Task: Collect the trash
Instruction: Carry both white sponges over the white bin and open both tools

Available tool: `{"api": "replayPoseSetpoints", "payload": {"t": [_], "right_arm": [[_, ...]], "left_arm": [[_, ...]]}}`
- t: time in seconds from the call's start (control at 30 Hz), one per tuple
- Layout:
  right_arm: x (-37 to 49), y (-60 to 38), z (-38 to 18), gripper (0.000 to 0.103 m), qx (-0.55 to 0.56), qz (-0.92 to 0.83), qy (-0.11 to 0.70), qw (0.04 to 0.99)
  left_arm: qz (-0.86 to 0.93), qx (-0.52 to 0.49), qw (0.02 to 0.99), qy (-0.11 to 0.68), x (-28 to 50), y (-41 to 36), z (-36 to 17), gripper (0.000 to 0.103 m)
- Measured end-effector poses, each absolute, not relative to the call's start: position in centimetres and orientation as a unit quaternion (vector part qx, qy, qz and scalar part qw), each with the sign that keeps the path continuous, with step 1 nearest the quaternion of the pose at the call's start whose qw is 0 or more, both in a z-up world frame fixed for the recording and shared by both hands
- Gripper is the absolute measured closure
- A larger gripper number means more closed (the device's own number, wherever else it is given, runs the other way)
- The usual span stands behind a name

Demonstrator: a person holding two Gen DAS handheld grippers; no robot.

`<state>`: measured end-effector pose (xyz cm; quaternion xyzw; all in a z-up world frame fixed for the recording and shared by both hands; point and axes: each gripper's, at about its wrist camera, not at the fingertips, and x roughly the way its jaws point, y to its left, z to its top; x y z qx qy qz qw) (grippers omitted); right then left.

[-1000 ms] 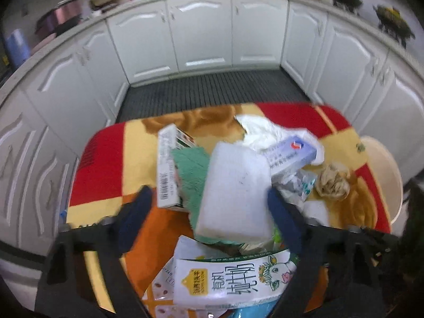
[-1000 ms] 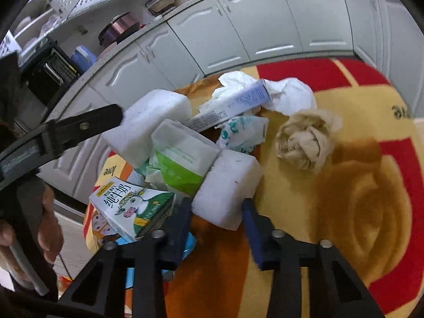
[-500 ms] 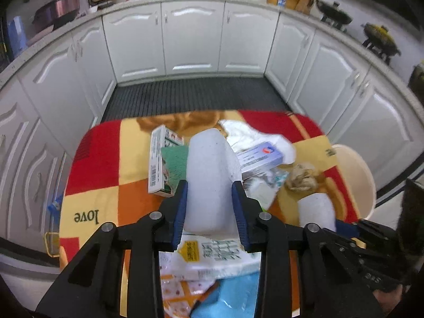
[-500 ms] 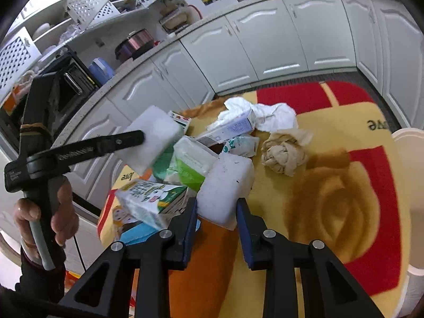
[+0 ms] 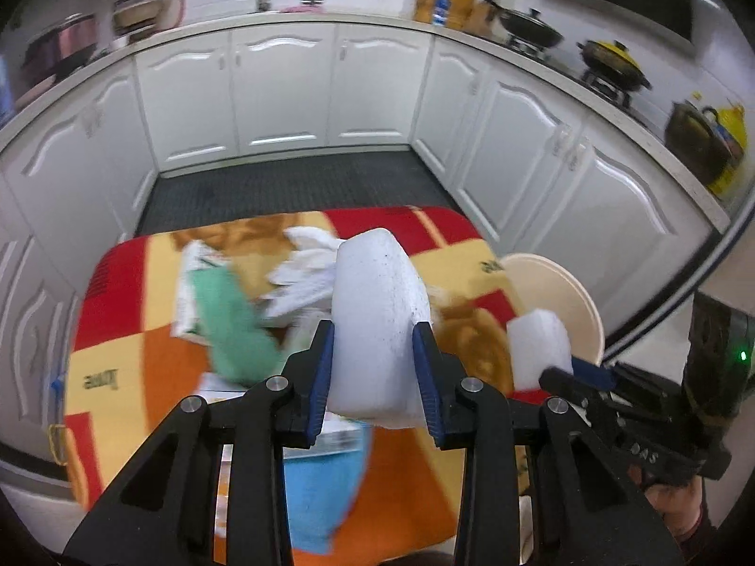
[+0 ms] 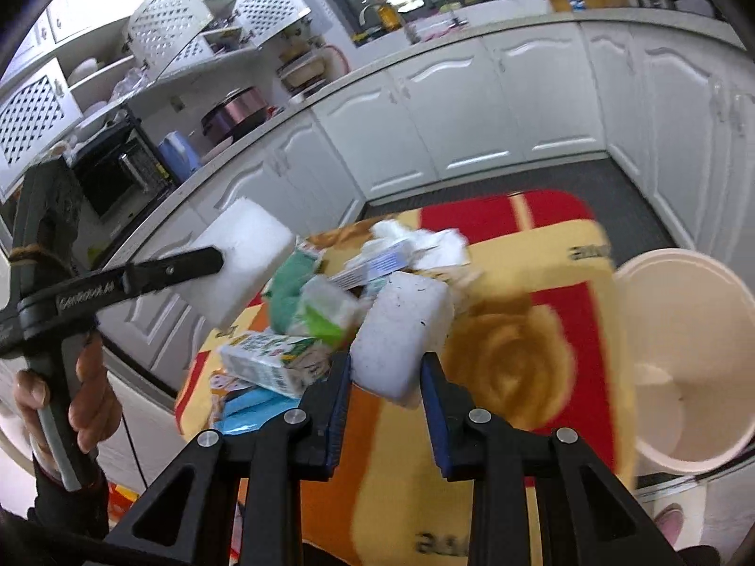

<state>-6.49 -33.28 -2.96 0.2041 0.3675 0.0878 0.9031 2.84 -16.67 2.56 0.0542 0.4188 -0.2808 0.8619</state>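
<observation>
My left gripper is shut on a white foam block and holds it well above the table; the block also shows in the right wrist view. My right gripper is shut on a second white foam block, also lifted; that block shows in the left wrist view near the bin. A cream round bin stands off the table's right edge, also in the left wrist view. A pile of trash stays on the table: a milk carton, a green pack, crumpled white tissue.
The table has a red, yellow and orange cloth. White kitchen cabinets run around the room, with a dark floor mat between them and the table. A blue flat pack lies at the table's near edge.
Both grippers have closed on their foam blocks and lifted them off the pile. Both have risen and swung right, bringing the bin into view.
</observation>
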Motion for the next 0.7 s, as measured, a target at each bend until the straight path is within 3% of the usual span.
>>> {"api": "replayPoseSetpoints", "payload": {"t": [0.7], "right_arm": [[-10.7, -49.9, -8.2, 0.075, 0.249, -0.106, 0.398, 0.877]], "left_arm": [[-0.353, 0.079, 0.818, 0.448, 1.2, -37.9, -4.6, 0.070]]}}
